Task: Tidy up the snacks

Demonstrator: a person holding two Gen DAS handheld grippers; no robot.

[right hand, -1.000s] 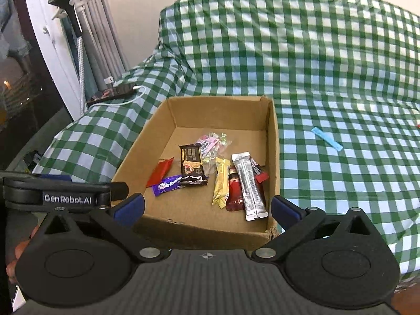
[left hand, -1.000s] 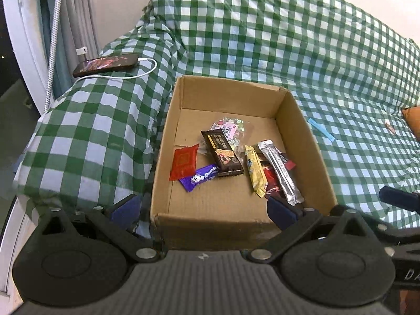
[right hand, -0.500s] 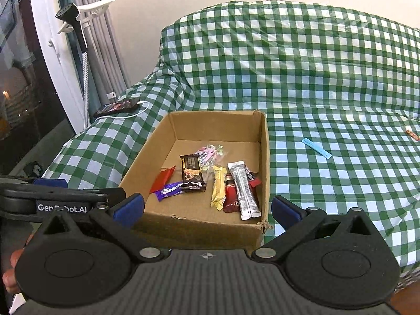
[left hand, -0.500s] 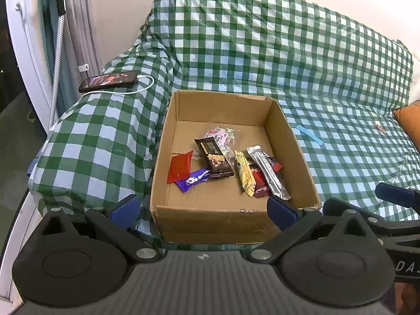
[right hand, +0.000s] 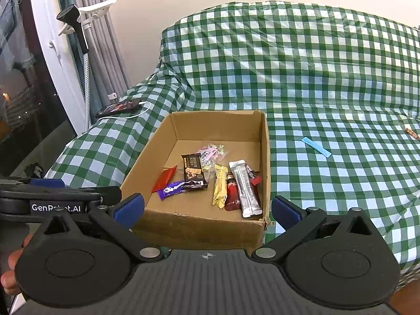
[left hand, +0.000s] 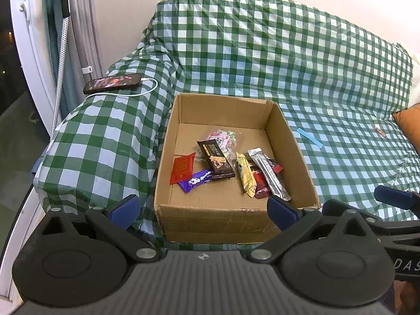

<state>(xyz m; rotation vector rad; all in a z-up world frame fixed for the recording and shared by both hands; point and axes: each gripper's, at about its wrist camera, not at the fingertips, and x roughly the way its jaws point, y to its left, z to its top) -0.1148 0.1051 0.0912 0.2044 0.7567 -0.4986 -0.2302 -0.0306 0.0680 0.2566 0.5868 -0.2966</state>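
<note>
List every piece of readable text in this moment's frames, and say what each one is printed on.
"GenRo..ot.AI", middle letter hidden: on the left gripper body, seen from the right wrist view.
"DAS", cut off by the frame edge: on the right gripper body, seen from the left wrist view.
Purple wrapper in the cardboard box: white script, too blurred to read.
Brown bar, yellow bar, silver stick, red packet: print too small to read.

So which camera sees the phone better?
The left wrist view. There the phone lies nearer and bigger, its lit screen and white cable plain on the checked cover. In the right wrist view it is smaller and more edge-on.
</note>
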